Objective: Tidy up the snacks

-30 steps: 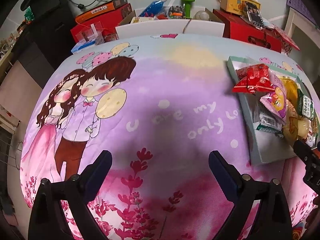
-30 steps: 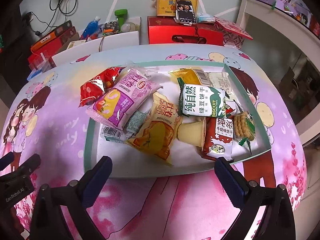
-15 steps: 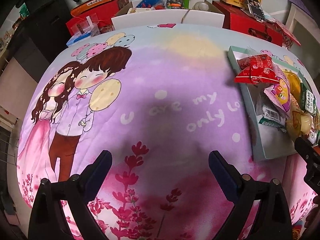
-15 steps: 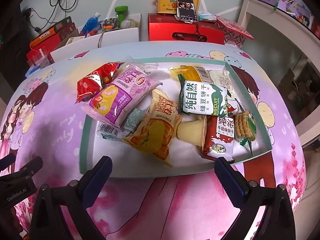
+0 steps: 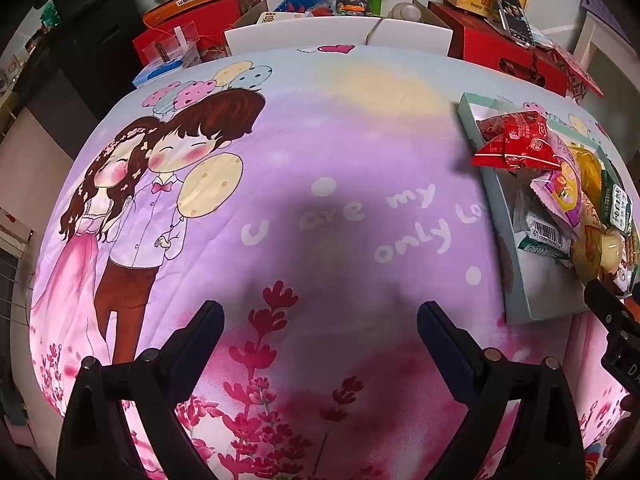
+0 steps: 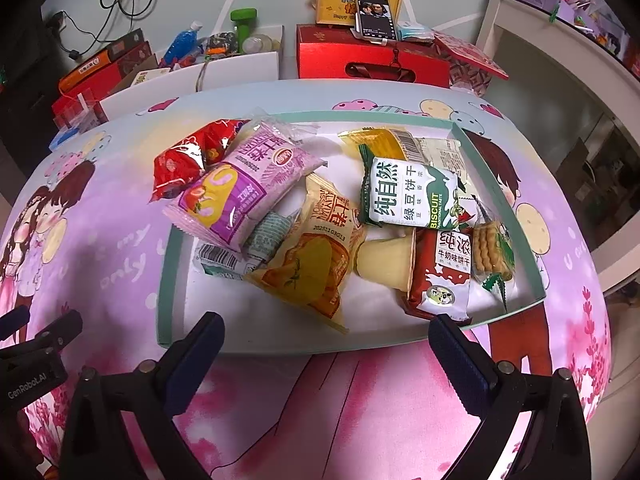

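A shallow teal-rimmed tray (image 6: 166, 280) lies on the cartoon-print cloth, heaped with snack packs: a red pack (image 6: 184, 160), a purple pack (image 6: 244, 188), an orange-yellow pack (image 6: 316, 256), a green biscuit pack (image 6: 408, 196), a red-brown biscuit pack (image 6: 444, 272) and a pale jelly cup (image 6: 384, 260). My right gripper (image 6: 326, 338) hangs open just in front of the tray's near rim, nothing between its fingers. My left gripper (image 5: 320, 326) is open over bare cloth, left of the tray (image 5: 516, 280), where the red pack (image 5: 516, 144) overhangs the rim.
Behind the table stand a red gift box (image 6: 372, 60) with a phone (image 6: 374, 18) propped on it, a white open box (image 6: 224, 68) of bottles and clutter, and orange and red cartons (image 6: 100, 68). A white shelf (image 6: 560, 60) is at the right. The cloth (image 5: 320, 140) left of the tray is bare.
Both grippers have pulled back slightly and lifted, so the table and tray sit a little lower in view. Both stay open; no snack has moved.
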A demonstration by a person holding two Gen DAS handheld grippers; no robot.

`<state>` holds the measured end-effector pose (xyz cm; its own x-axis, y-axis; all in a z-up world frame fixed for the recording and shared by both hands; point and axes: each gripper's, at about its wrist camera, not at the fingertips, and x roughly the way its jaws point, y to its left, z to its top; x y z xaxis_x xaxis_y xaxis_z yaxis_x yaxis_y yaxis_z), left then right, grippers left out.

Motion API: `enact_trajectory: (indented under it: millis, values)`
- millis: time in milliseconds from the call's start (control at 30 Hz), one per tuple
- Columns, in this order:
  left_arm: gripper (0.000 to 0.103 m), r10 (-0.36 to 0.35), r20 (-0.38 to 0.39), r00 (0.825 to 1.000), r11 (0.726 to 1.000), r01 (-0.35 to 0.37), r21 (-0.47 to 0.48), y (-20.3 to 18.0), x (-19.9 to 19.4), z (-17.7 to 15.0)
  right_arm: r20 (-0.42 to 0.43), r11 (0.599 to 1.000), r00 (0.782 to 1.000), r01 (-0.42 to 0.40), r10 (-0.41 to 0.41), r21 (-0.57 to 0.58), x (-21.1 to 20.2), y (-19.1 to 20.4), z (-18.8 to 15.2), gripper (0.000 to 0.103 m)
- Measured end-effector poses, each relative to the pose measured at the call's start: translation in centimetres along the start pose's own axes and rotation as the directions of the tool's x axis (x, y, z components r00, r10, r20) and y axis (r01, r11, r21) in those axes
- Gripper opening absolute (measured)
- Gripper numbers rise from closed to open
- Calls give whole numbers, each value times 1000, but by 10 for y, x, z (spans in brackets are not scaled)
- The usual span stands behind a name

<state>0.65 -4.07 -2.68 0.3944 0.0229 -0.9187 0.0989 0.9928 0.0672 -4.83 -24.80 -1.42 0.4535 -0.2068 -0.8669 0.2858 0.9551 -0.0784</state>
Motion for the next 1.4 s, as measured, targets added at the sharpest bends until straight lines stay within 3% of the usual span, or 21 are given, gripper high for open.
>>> enact_trajectory:
  millis: [1400]
  values:
    - [97, -2, -10, 1000, 1000, 2, -7, 2, 2, 0, -10, 1000, 1000, 6, -6, -6, 3, 1, -2, 103]
